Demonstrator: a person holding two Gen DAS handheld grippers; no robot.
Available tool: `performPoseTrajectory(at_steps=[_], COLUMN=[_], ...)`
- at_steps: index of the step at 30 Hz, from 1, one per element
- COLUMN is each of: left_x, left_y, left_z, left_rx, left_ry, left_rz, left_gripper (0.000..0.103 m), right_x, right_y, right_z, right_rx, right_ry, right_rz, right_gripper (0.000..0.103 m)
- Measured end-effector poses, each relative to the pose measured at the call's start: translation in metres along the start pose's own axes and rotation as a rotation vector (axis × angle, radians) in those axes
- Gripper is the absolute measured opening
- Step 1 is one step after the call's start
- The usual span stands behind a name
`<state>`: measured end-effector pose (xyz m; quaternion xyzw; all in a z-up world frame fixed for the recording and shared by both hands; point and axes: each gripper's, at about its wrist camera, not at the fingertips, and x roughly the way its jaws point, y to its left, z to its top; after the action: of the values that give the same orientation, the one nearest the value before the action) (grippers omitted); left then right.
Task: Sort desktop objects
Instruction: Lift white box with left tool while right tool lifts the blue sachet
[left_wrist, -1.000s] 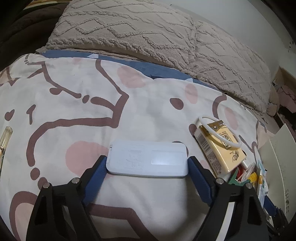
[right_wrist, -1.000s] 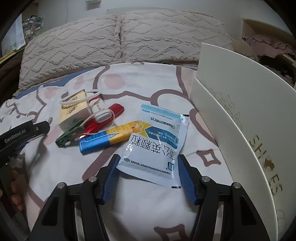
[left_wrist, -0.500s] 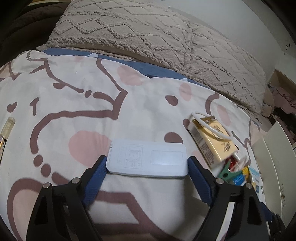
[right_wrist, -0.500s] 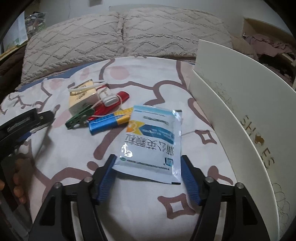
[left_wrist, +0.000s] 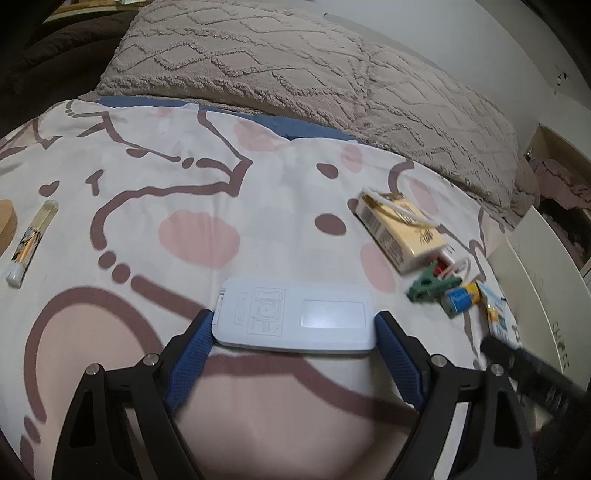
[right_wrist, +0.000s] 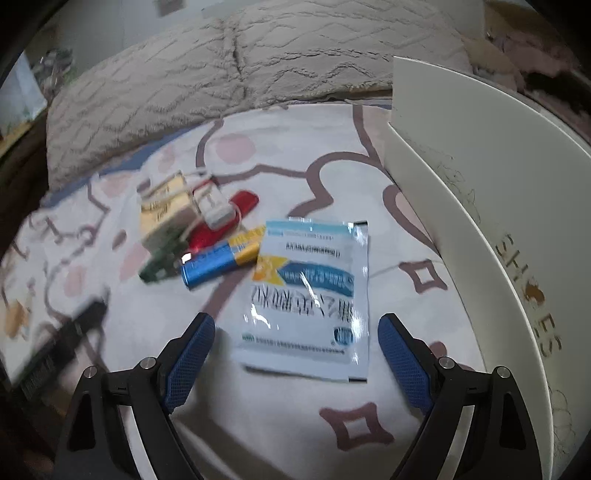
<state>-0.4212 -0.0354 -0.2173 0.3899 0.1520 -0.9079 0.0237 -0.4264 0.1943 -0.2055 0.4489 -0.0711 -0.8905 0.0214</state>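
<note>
A flat white remote (left_wrist: 295, 317) sits crosswise between the blue pads of my left gripper (left_wrist: 294, 326), which is shut on it just above the patterned bedspread (left_wrist: 184, 177). In the right wrist view a blue-and-white medicine sachet (right_wrist: 310, 295) lies flat on the bedspread. My right gripper (right_wrist: 296, 326) straddles its near end; the jaws are opening and the pads stand clear of the sachet on both sides.
A pile lies beyond: yellow box (right_wrist: 166, 218), red stick (right_wrist: 221, 225), green clip (right_wrist: 159, 266) and blue-yellow battery (right_wrist: 218, 260). An open white shoe box (right_wrist: 480, 206) stands at the right. A small tube (left_wrist: 31, 243) lies far left. Pillows (left_wrist: 295, 62) line the back.
The right jaws have spread off the sachet, which now lies loose on the bedspread. The left gripper, still holding the remote, has drawn back from the pile.
</note>
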Motion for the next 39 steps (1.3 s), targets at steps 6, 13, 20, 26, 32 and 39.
performPoseTrajectory(at_steps=[6,13,20,26,32,39], left_x=[-0.004,-0.004,0.0,0.004,0.008,0.008], left_y=[0.002,-0.001,-0.005,-0.01,-0.009,-0.009], left_z=[-0.003,-0.006,-0.006,-0.005,-0.002,-0.003], left_rx=[-0.007,0.01,0.033,0.048,0.02,0.008], left_ry=[-0.003,-0.001,0.01,0.024,0.026,0.015], left_rz=[-0.015,0.006,0.03,0.031,0.045,0.066], left_gripper=[0.087,0.087,0.09,0.098,0.1,0.097], right_x=[0.011,0.022,0.011,0.001,-0.011,-0.025], right_y=[-0.012,-0.013,-0.013,-0.002,0.003,0.012], right_z=[0.015,0.02,0.01,-0.003,-0.015,-0.038], right_rx=[0.098,0.067,0.022,-0.025,-0.045,-0.12], right_ry=[0.016,0.017,-0.012,-0.002,0.014,0.028], right_rz=[-0.008,-0.026,-0.01,0.01,0.047,0.033], right_gripper=[0.09,0.072,0.064,0.064,0.063,0.063])
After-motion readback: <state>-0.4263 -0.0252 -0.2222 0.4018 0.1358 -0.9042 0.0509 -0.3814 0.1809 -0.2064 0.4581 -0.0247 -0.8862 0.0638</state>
